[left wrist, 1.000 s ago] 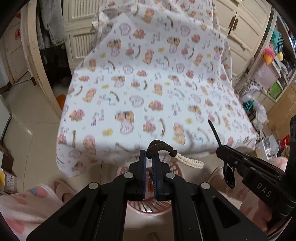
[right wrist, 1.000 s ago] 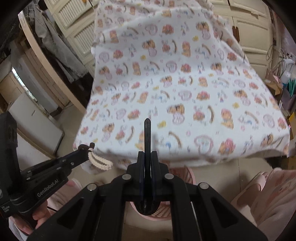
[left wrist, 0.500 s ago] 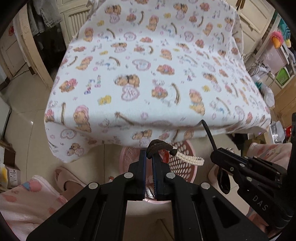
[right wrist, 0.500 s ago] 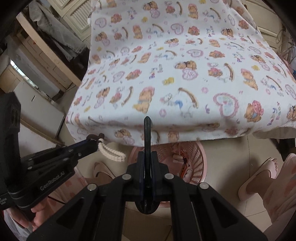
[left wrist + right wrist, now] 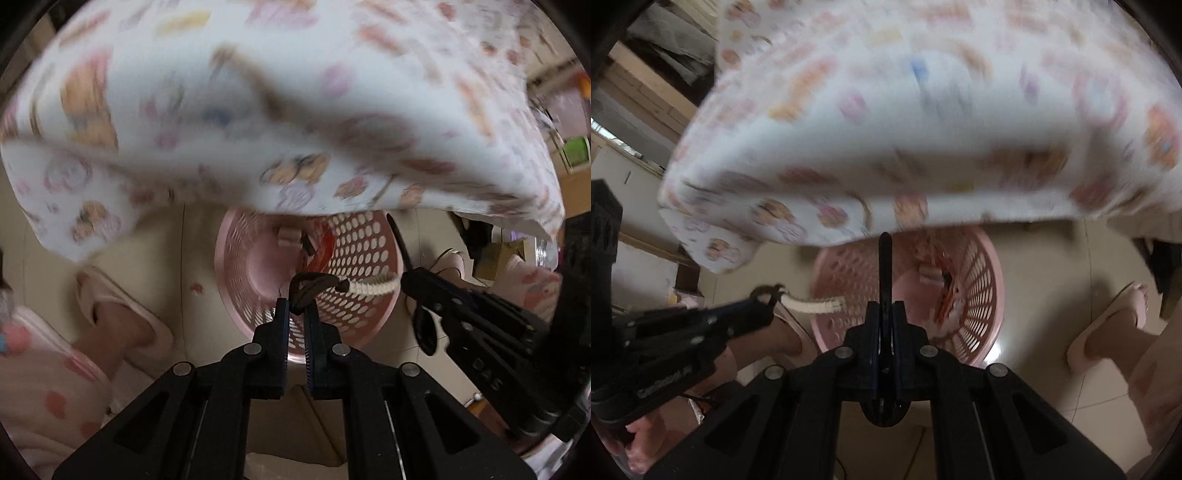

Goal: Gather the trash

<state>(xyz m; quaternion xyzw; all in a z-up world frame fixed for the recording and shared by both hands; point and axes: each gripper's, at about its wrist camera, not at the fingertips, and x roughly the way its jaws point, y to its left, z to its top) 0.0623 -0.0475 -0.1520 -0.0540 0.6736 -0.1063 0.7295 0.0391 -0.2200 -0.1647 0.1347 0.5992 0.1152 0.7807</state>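
Both my claws dropped over the round pink perforated plastic basket (image 5: 354, 295): left gripper (image 5: 296, 308) clamped on a brown cord with cream braid (image 5: 332, 286), right gripper (image 5: 885, 308) on a black spoon-like stick (image 5: 884, 266). Release looks next.

printed cloth (image 5: 280, 110) motion-blurred, pink basket (image 5: 354, 236) far rim hidden

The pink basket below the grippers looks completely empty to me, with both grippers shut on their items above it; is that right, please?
Not quite: the pink basket is not empty. The left wrist view shows a red item and other bits already inside. The rest holds: the left gripper and right gripper are shut on their items above it.
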